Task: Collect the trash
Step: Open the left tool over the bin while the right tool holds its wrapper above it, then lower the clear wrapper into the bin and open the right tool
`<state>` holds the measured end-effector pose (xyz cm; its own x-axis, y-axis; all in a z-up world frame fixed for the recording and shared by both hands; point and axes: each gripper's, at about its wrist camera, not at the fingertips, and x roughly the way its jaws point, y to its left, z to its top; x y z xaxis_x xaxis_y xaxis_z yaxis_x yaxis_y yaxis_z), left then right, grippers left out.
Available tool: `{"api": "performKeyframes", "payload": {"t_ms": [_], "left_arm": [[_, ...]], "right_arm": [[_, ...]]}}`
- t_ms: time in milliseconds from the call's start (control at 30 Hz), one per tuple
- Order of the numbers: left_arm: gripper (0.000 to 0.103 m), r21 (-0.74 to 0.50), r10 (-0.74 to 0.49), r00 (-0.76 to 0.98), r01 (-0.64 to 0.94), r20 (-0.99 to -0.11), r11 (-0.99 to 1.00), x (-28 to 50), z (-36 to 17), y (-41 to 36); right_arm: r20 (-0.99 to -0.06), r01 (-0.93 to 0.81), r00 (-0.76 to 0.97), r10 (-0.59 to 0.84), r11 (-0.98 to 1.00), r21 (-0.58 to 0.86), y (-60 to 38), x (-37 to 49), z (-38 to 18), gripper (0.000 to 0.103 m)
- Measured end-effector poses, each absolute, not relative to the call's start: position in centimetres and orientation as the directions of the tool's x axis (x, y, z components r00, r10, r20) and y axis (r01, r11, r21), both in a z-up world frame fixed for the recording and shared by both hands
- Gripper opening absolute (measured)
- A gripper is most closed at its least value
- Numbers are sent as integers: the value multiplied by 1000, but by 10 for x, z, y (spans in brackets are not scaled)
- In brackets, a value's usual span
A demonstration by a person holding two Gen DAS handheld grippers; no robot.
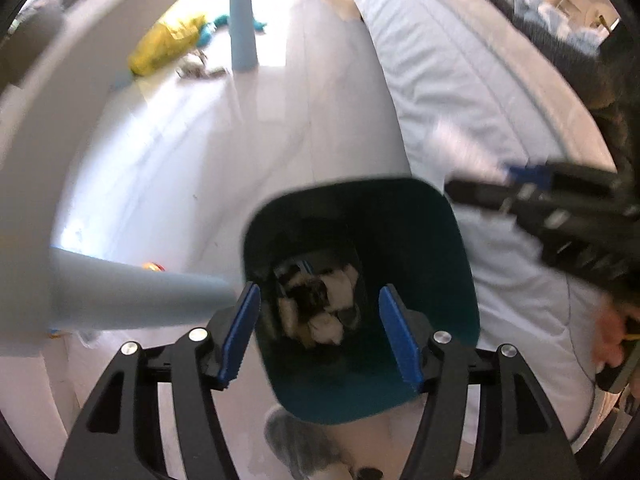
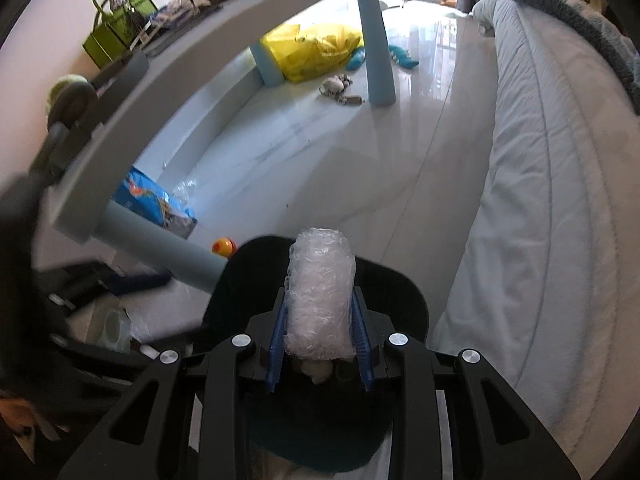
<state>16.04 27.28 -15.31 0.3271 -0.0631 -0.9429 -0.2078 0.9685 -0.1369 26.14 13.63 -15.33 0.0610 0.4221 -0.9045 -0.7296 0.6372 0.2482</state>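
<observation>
Left gripper (image 1: 318, 334): black plastic linkage arms with triangular cut-outs, four round silver screws, two blue ribbed pads (image 1: 400, 340) with toothed inner edges. Right gripper (image 2: 320, 340): same black arms, four silver screws, blue ribbed pads (image 2: 277, 346). Bare skin of hand (image 1: 612, 336) seen at right edge of left wrist view, blurred.

Daylight enters from about 12 o'clock in both views, leaving white glare on the glossy floor (image 1: 224, 128), blown out beside the table (image 2: 224, 40) leg. The left wrist view is smeared by motion blur, strongest at 3 o'clock, where the right hand-held gripper (image 1: 560, 216) streaks. The right wrist view is sharper, blurring only near 9 o'clock. Fisheye bending curves straight edges; black vignette rings each frame. The bin (image 1: 360, 280) interior stays dim.
</observation>
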Motion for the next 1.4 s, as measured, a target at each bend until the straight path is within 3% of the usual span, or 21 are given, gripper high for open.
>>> {"api": "performKeyframes", "payload": {"t_ms": [667, 1033, 1200, 1400], "left_arm": [[46, -105, 63, 657, -213, -751, 971, 137, -52, 286], [42, -107, 40, 772, -139, -635, 984, 122, -9, 267], [42, -108, 23, 807, -106, -590, 988, 117, 4, 261], [46, -88, 45, 829, -113, -558, 990, 110, 18, 253]], "right_arm": [[-959, -738, -41, 279, 639, 217, 155, 242, -218, 31], [-978, -770, -73, 196, 612, 181, 166, 222, -246, 32], [-982, -783, -70, 177, 600, 164, 168, 217, -245, 50], [-980, -789, -55, 193, 593, 161, 168, 214, -232, 57]]}}
